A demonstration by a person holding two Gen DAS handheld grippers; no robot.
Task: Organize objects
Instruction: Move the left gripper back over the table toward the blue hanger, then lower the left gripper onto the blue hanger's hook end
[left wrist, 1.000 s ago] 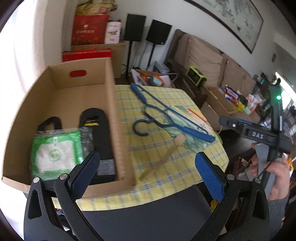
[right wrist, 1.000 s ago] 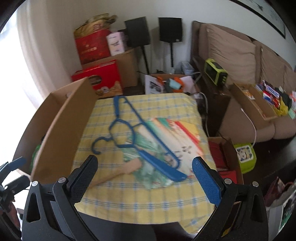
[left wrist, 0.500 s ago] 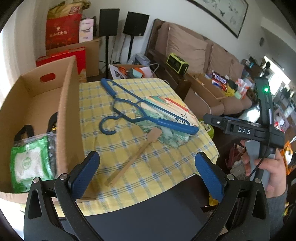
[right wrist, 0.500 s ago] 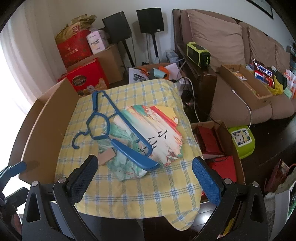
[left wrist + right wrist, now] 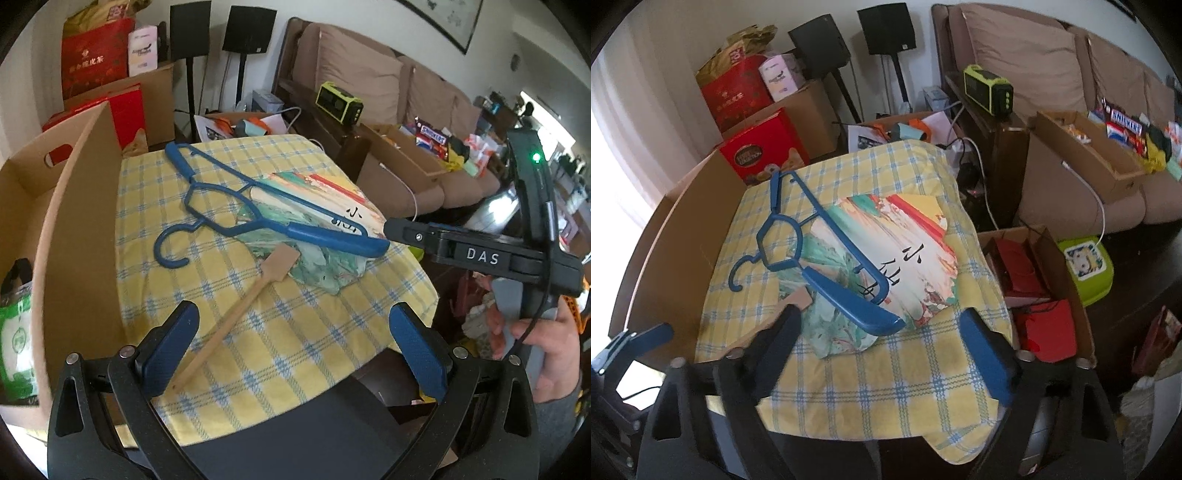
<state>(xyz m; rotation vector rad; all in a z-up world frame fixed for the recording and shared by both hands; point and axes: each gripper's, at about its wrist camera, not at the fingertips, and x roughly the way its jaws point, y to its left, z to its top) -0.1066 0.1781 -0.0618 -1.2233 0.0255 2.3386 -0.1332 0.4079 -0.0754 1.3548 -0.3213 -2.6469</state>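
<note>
A blue hanger point(image 5: 332, 240) point(image 5: 849, 299) lies on the yellow checked tablecloth point(image 5: 295, 350), partly across a colourful book point(image 5: 354, 218) point(image 5: 905, 258). Beside them lies a wooden spatula point(image 5: 240, 310) point(image 5: 798, 299). My left gripper point(image 5: 291, 332) hovers open above the spatula's handle, near the table's front edge. My right gripper point(image 5: 882, 325) hangs over the hanger's thick end; its jaws are closing, with nothing pressed between the pads. From the left wrist view it shows side-on point(image 5: 480, 254), held by a hand. The open cardboard box point(image 5: 81, 221) point(image 5: 676, 251) stands at the table's left.
A green packet point(image 5: 14, 343) lies in the box. A dark chair point(image 5: 295, 443) stands at the table's near edge. Right of the table, on the floor, are a carton of red bags point(image 5: 1034, 280) and a green tub point(image 5: 1086, 266). Sofa, speakers and red boxes stand behind.
Both views have swung from the cardboard box toward the table's middle and come lower. The right gripper's jaws have narrowed. The hanger, book and spatula have not moved.
</note>
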